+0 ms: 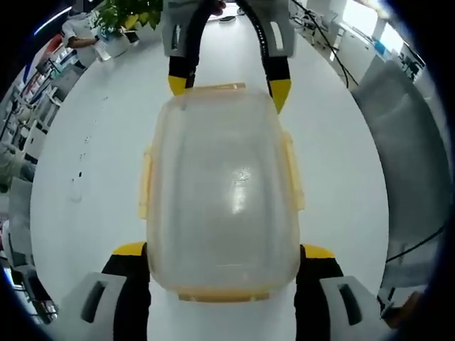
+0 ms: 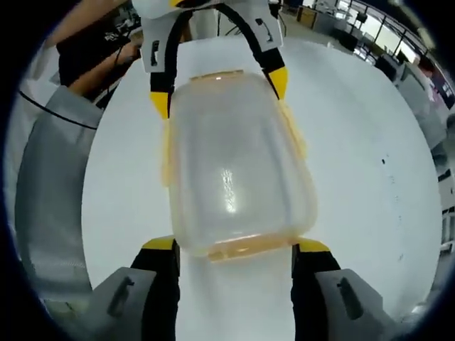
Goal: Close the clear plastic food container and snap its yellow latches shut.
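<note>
The clear plastic container rests lid-on on the white table, with yellow latches along its sides and ends. My left gripper is open, its jaws straddling the container's near end. My right gripper is open at the far end, with yellow fingertips on either side of it. In the right gripper view the container lies between my right gripper and the left gripper. I cannot tell whether the side latches are snapped down.
A grey chair stands off the table's edge, with cables running nearby. A potted plant sits at the far end. A person's grey sleeve lies along the table edge in the right gripper view.
</note>
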{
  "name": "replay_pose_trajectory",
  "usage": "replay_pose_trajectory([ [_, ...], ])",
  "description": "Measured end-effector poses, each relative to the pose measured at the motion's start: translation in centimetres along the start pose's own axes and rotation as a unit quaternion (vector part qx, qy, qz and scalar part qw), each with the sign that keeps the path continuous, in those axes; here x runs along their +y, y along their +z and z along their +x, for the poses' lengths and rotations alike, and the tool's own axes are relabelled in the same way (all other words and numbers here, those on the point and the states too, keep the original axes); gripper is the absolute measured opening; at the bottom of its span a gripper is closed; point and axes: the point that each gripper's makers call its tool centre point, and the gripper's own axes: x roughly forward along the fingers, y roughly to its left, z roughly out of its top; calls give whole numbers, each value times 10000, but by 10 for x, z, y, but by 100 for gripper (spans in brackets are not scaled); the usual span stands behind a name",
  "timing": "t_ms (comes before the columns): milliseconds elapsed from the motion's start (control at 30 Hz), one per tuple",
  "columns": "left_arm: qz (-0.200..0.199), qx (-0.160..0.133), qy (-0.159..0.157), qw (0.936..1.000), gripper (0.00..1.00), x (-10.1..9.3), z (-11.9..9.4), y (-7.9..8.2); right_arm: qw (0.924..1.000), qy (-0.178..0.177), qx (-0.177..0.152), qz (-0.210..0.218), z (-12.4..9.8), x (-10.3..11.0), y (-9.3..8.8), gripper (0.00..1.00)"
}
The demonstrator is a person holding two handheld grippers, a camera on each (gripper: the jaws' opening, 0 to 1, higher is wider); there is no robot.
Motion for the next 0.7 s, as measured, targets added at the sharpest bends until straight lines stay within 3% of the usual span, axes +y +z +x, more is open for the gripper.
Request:
replay_pose_trajectory([
  [100,21,-17,33,10000,80,0,-2,0,10000,-40,-59,69,-3,-1,3,61],
  [167,-222,-202,-1,9995,80,-1,-4,4,9998,-50,-127,149,-6,0,5,63],
  [333,-584,-746,70,9955,90,-3,-13,15,9991,-79,-249,342,-12,3,8,78],
  [433,-720,-824,157,9939,92,-5,-19,14,9986,-163,-312,386,-17,4,10,85],
  [567,-1281,-1462,327,9804,99,-8,-31,26,9966,-360,-535,510,-26,5,18,98],
  [700,-1434,-1752,691,9716,99,-6,-48,25,9939,-500,-811,560,-39,11,28,99],
])
